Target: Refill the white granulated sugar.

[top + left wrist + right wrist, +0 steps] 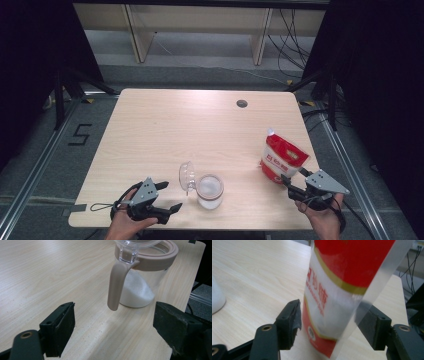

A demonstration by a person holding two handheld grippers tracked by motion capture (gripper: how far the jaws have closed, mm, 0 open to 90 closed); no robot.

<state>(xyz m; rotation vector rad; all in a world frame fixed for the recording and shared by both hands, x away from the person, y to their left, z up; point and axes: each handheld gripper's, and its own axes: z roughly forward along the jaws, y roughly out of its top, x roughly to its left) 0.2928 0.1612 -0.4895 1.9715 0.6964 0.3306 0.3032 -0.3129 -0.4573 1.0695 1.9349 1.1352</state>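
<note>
1. Your right gripper (329, 322) has its jaws spread around the pouch (283, 159), standing at the table's (150, 130) right edge; back straight off (don't tip it).
2. Left gripper (113, 332), jaws apart and empty, faces the jar (209, 191) near the front edge; take its handle (117, 285).

The left gripper (166, 196) is lying low in the person's left hand (125, 224), its jaws standing wide apart and gripping nothing. The right gripper (291, 181) is angling up from the right hand (322, 216), jaws spread, pads pressing on nothing.
</note>
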